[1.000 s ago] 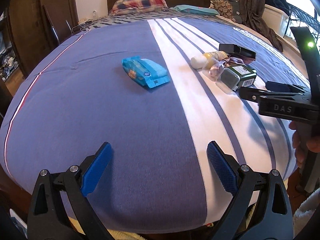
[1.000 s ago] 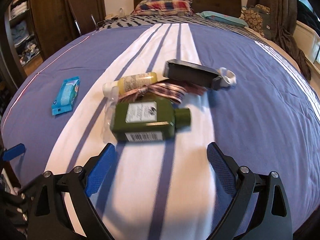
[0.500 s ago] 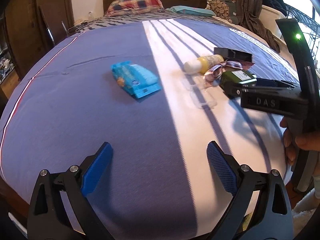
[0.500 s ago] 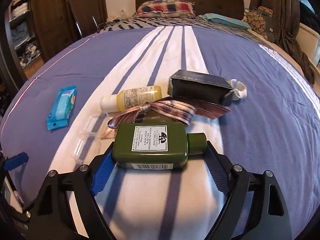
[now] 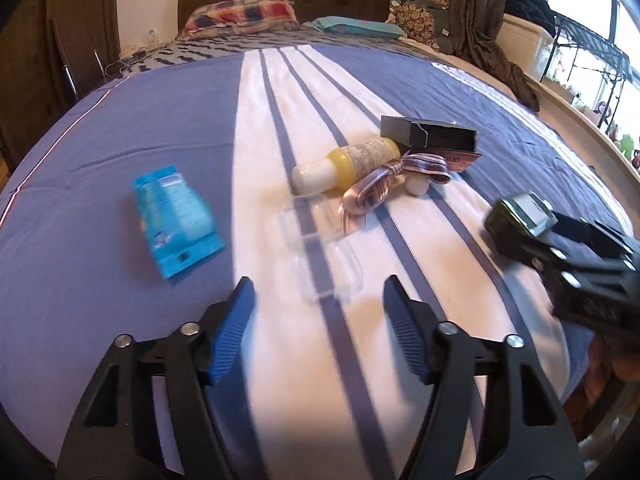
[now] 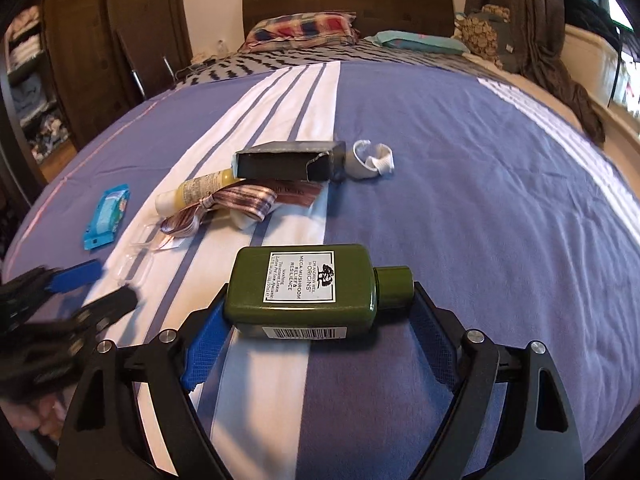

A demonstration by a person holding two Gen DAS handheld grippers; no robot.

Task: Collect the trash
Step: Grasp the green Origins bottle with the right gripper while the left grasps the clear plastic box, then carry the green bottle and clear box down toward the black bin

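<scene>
Since half a second ago the right gripper (image 6: 316, 320) has lifted the green bottle (image 6: 304, 290) clear of the pile; it now sits crosswise between the fingers, cap to the right, and appears raised off the bedspread (image 6: 500, 200), though the fisheye view makes the height hard to judge. Meanwhile the left gripper (image 5: 320, 320) has swung toward the clear plastic case (image 5: 320, 252), which lies just ahead of its wide-apart, empty fingers. Left behind on the white stripe are the yellow bottle (image 5: 344, 162), the ribbon (image 5: 384, 184) and the dark box (image 5: 428, 134), touching one another, with the blue wipes packet (image 5: 174, 218) apart to the left. One item is secured, so collecting has begun; most remains.
</scene>
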